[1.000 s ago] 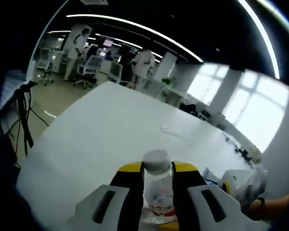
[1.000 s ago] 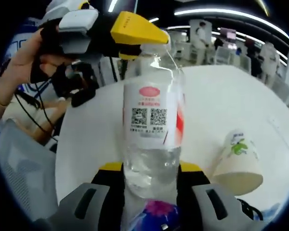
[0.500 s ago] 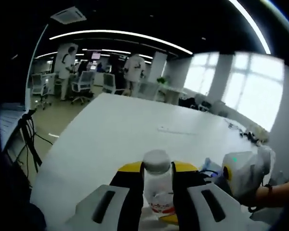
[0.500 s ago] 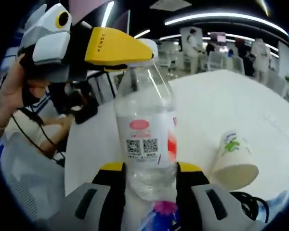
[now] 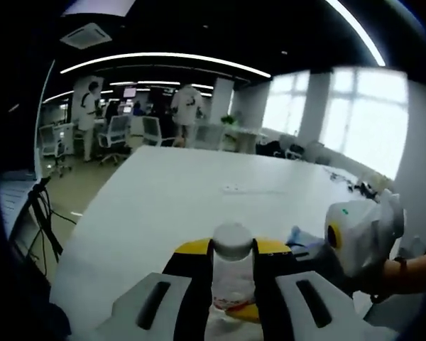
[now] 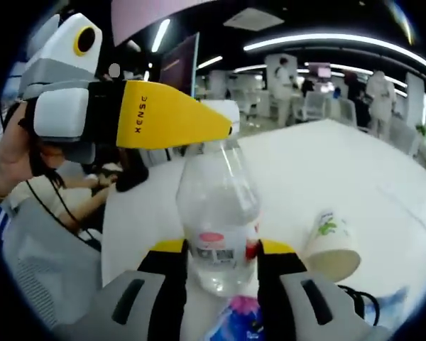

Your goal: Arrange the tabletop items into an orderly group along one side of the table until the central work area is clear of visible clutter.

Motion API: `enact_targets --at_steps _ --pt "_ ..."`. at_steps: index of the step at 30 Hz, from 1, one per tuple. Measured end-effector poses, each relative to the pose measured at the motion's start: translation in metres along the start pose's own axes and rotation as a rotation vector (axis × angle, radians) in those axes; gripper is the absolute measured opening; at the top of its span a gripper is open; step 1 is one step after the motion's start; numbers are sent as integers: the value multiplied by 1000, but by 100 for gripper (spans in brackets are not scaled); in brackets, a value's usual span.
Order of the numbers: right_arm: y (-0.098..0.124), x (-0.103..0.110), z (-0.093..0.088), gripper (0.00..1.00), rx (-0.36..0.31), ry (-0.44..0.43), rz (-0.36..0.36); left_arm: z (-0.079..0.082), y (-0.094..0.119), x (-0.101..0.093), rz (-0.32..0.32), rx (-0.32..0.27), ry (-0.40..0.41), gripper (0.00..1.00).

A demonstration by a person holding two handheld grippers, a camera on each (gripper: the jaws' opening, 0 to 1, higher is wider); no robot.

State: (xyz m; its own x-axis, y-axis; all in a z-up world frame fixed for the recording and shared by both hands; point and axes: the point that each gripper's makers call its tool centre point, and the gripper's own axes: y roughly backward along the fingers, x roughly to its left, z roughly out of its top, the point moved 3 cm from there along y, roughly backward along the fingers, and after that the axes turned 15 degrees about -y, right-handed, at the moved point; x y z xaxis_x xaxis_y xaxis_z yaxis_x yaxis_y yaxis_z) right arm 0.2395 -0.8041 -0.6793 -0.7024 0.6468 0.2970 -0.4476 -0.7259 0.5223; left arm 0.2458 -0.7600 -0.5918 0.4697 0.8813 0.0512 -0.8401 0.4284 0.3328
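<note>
An open office with ceiling light strips, bright windows, swivel chairs and standing people is surrounding a long white counter [image 5: 170, 199].

Landmark: the bottle [image 6: 216, 234], a clear plastic bottle with a white cap [image 5: 232, 238] and a red-and-white label.

- The bottle is standing upright above the near end of the counter, gripped at two levels.
- The left gripper [image 5: 232, 284] is clenching its yellow-tipped jaws around the neck, just below the cap. In the right gripper view, this gripper [image 6: 128, 114] is entering from the left, a hand [image 6: 11, 160] holding it, with its yellow tip reaching the bottle top.
- The right gripper [image 6: 220, 273] is grasping the lower body of the bottle between its jaws. In the left gripper view, this gripper [image 5: 358, 234] is appearing to the right of the bottle.
- A paper cup [image 6: 330, 245] with a green print is lying on its side on the counter, to the right of the bottle and apart from it.
- A blue and pink wrapper [image 6: 245, 316] is lying just below the bottle base, between the right jaws.
</note>
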Motion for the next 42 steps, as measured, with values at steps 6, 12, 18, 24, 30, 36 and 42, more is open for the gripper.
enact_targets --at_steps 6,12,18,24,30,36,42 --pt "2 -1 -3 34 19 40 7 0 4 -8 -3 4 -37 19" --pt "5 -5 -5 34 52 62 51 1 4 -19 -7 20 -78 19" --pt "10 -8 -9 33 86 95 108 2 5 -29 -13 22 -124 20" --pt "9 -9 -9 33 99 128 160 2 6 -28 -21 23 -119 20" --pt "10 -11 -8 33 106 150 219 1 7 -29 -25 15 -167 20" --pt "10 -14 -8 33 112 179 275 -1 8 -29 -40 -6 -199 20" --pt "11 -15 -7 33 130 192 311 -12 5 -29 -62 28 -188 21"
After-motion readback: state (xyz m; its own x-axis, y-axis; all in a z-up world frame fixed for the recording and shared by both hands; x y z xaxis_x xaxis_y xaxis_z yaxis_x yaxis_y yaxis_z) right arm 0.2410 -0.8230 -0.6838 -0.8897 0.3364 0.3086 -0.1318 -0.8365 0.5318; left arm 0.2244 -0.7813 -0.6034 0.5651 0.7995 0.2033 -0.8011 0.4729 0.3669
